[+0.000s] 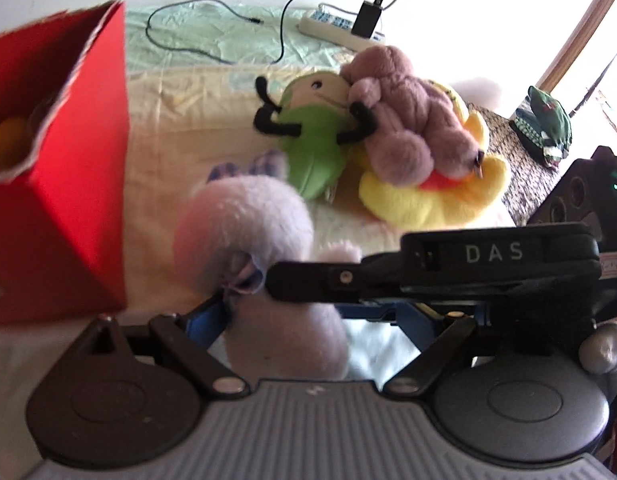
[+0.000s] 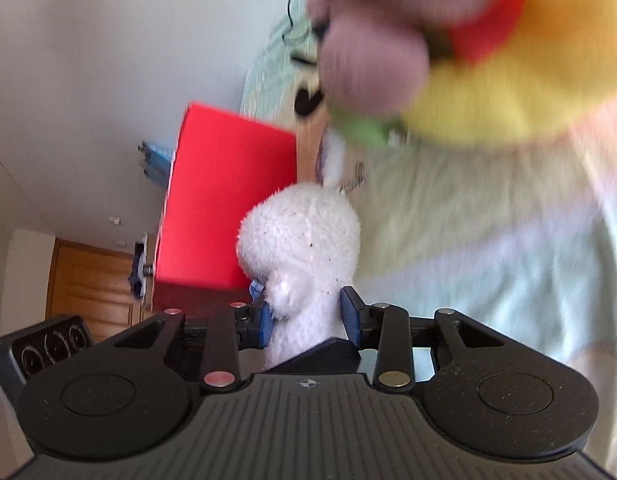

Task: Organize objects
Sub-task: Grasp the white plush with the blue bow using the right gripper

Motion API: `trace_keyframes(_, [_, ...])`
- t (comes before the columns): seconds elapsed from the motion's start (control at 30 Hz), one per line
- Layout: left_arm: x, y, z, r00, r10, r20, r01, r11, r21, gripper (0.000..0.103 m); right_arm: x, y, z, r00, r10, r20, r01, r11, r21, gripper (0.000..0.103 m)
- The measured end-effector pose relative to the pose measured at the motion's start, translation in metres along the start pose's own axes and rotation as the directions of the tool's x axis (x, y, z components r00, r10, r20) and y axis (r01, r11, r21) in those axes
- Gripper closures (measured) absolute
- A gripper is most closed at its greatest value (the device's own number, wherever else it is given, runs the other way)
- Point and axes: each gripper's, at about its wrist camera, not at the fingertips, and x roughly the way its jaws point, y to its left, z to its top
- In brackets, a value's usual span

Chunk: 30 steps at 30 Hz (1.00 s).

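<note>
A pale lilac-white plush rabbit (image 1: 248, 232) hangs just above the bed sheet (image 1: 188, 92). My right gripper (image 2: 308, 316) is shut on the rabbit (image 2: 300, 248), its blue pads pressed into both sides. In the left wrist view the right gripper (image 1: 268, 280) reaches in from the right, one black finger against the toy and the other hidden. My left gripper (image 1: 308, 320) is open, pads spread wide around the rabbit's lower body. A red box (image 1: 68, 160) stands at the left with something orange (image 1: 8, 136) inside.
A green bean plush (image 1: 312, 136), a mauve plush (image 1: 400, 120) and a yellow duck plush (image 1: 440, 196) lie piled behind the rabbit. Farther back are a power strip (image 1: 340, 28) with a black charger (image 1: 366, 20) and cable. A green patterned object (image 1: 544, 128) sits at the right.
</note>
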Motion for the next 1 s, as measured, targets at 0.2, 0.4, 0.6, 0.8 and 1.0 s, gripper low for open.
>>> trace_keyframes(0.2, [-0.009, 0.009, -0.017, 0.999, 0.006, -0.034, -0.006, 1.000, 0.025, 0.011, 0.002, 0.000, -0.020, 0.998, -0.023, -0.058, 0.022, 1.000, -0.016, 0.059])
trace_keyframes(0.4, [0.005, 0.015, -0.013, 0.999, 0.026, -0.025, -0.027, 1.000, -0.013, 0.017, 0.002, 0.010, -0.013, 0.997, -0.080, -0.021, 0.078, 0.994, -0.081, 0.053])
trace_keyframes(0.6, [0.004, 0.012, -0.009, 1.000, -0.003, -0.017, 0.002, 1.000, -0.020, 0.025, 0.002, 0.007, -0.014, 0.996, -0.091, -0.018, 0.089, 0.993, -0.075, 0.059])
trace_keyframes(0.8, [-0.012, -0.002, -0.005, 1.000, -0.018, 0.002, 0.018, 1.000, 0.000, 0.028, -0.009, 0.016, -0.011, 0.997, -0.080, -0.014, 0.078, 0.992, -0.096, 0.062])
trace_keyframes(1.0, [-0.038, -0.018, -0.004, 0.998, -0.037, 0.052, 0.036, 0.999, 0.012, 0.028, -0.039, 0.026, -0.012, 0.998, -0.055, -0.029, 0.049, 0.985, -0.164, 0.063])
